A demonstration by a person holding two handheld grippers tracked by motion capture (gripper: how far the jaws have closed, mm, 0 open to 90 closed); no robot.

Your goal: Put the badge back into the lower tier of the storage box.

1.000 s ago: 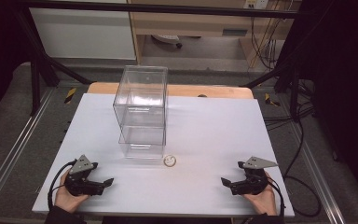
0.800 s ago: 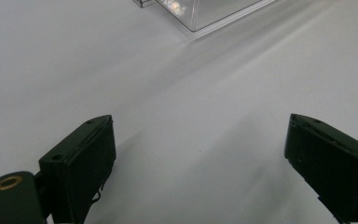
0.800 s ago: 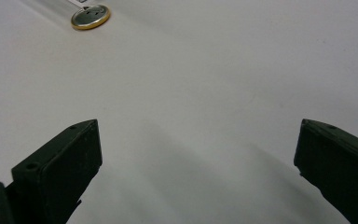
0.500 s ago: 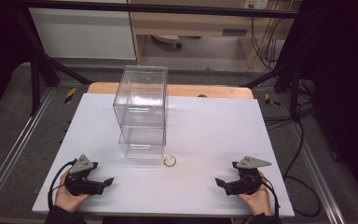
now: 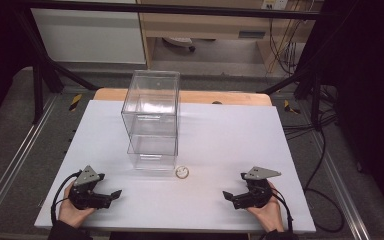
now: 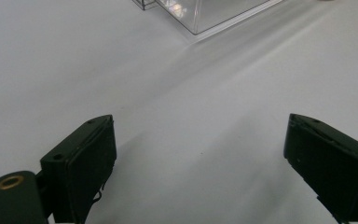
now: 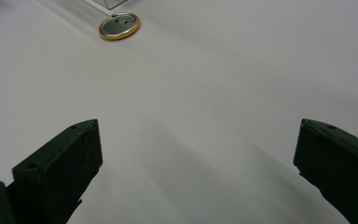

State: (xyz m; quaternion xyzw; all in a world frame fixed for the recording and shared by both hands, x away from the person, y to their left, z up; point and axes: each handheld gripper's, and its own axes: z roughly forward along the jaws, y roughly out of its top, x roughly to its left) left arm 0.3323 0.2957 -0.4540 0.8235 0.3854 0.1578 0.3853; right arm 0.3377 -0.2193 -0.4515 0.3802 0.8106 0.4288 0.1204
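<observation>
Nearest the person, the left gripper (image 5: 111, 194) sits low over the front left part of the white table (image 5: 230, 135), held in the left hand (image 5: 72, 210), its jaws spread apart with nothing between them; the left gripper view shows bare table surface in the gap. Across at the front right, the right gripper (image 5: 230, 196), held in the right hand (image 5: 265, 210), likewise has its jaws wide apart and empty. Farther in, roughly midway between the two grippers, a small round gold-rimmed disc (image 5: 182, 172) lies flat on the table, ahead of the right gripper and to the upper left in that gripper's view. Just behind the disc stands a tall clear plastic box (image 5: 151, 117), upright, with an inner shelf partway up.
</observation>
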